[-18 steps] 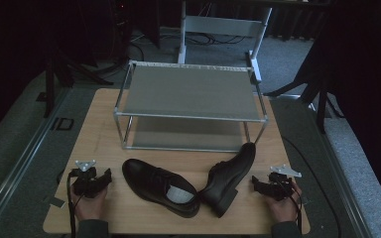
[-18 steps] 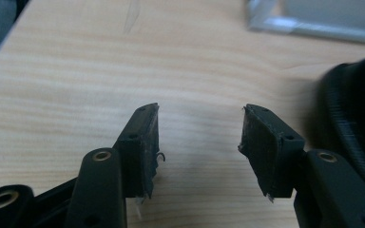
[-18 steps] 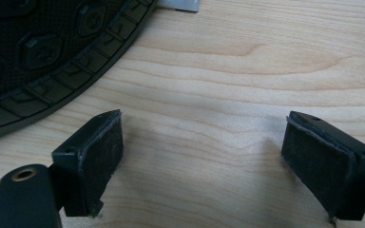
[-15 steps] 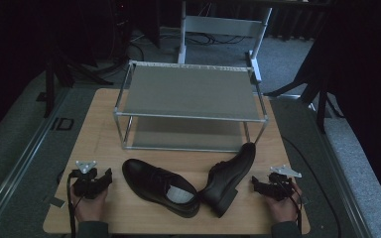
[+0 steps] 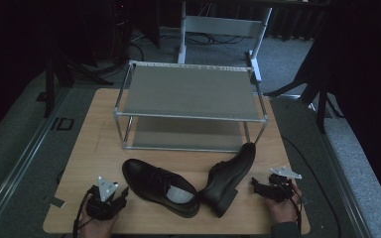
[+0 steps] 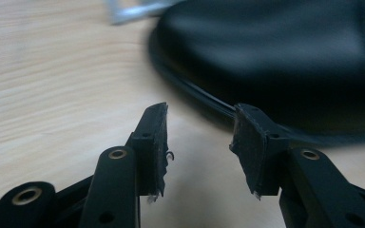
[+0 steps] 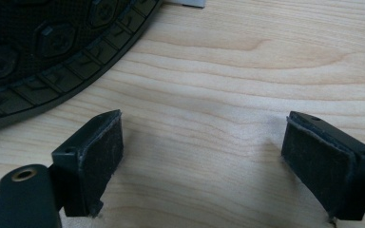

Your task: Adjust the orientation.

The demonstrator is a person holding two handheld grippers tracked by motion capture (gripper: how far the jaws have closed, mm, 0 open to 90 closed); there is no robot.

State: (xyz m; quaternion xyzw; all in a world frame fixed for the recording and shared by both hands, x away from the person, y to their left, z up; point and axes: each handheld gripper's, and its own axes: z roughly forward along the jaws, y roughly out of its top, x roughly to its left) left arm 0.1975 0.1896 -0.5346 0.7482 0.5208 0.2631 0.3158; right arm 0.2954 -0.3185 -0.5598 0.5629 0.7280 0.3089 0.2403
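Two black leather shoes lie on the wooden table [image 5: 94,144]. One shoe [image 5: 161,186] stands upright with its toe toward my left gripper [image 5: 123,192]. The other shoe [image 5: 228,178] lies on its side, sole toward my right gripper [image 5: 254,184]. In the left gripper view the jaws [image 6: 199,111] stand open on bare wood, with the blurred black shoe [image 6: 275,57] just ahead of the tips. The right gripper [image 7: 204,118] is open wide over bare wood, and the treaded sole [image 7: 43,42] sits at the upper left, apart from the pads.
A two-tier metal shoe rack [image 5: 191,91] stands at the back of the table, both shelves bare. A grey chair frame [image 5: 223,25] is behind it. Hands hold both grippers at the near edge. Dark floor surrounds the table.
My left gripper has shifted right and toward the near edge, closer to the upright shoe's toe. The right gripper and both shoes have stayed put.
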